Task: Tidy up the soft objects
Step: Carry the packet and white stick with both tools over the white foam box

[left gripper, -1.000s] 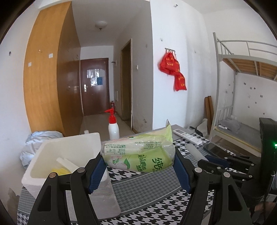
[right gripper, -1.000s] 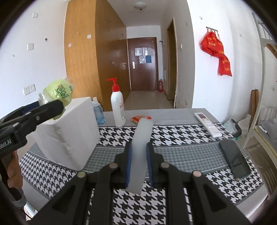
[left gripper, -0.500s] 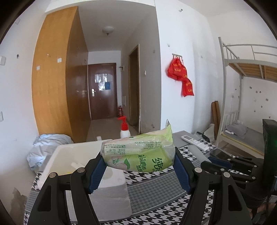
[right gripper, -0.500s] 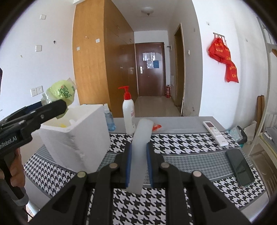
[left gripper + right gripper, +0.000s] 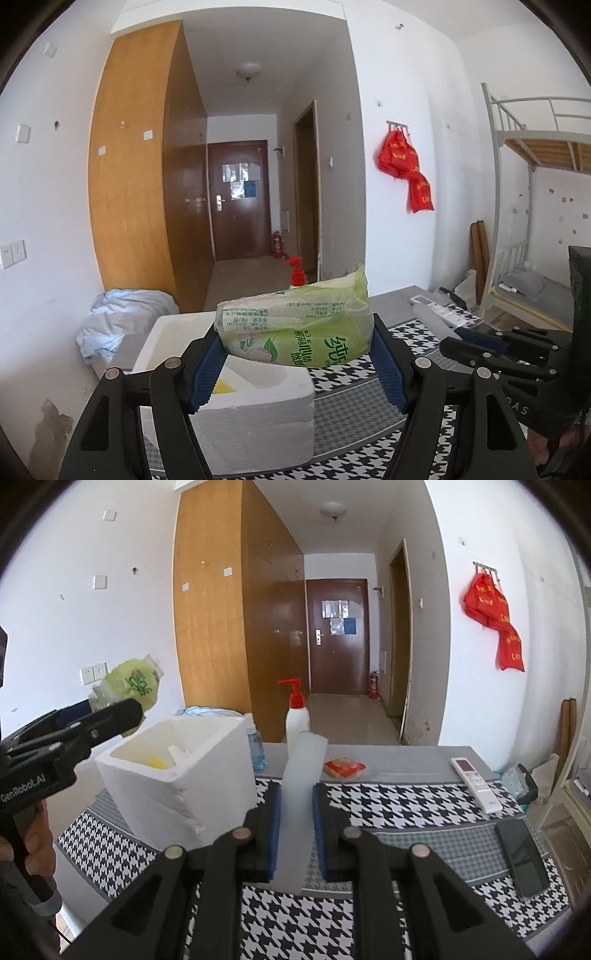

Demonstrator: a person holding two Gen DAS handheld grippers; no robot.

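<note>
"Two grippers were up, each carrying something?"

"Yes. The left gripper (image 5: 299,354) had its jaws clamped on a green tissue pack (image 5: 295,328) printed with Chinese characters, held above the open white foam box (image 5: 177,775) on the worktop (image 5: 406,797)."

"Any lettering on the tool?"

"'GenRobot.AI' ran along the left gripper's side in the right wrist view."

"And the right gripper (image 5: 297,830)?"

"Its jaws stood narrow, pinching a pale translucent strip (image 5: 301,797) over the houndstooth cloth."
</note>
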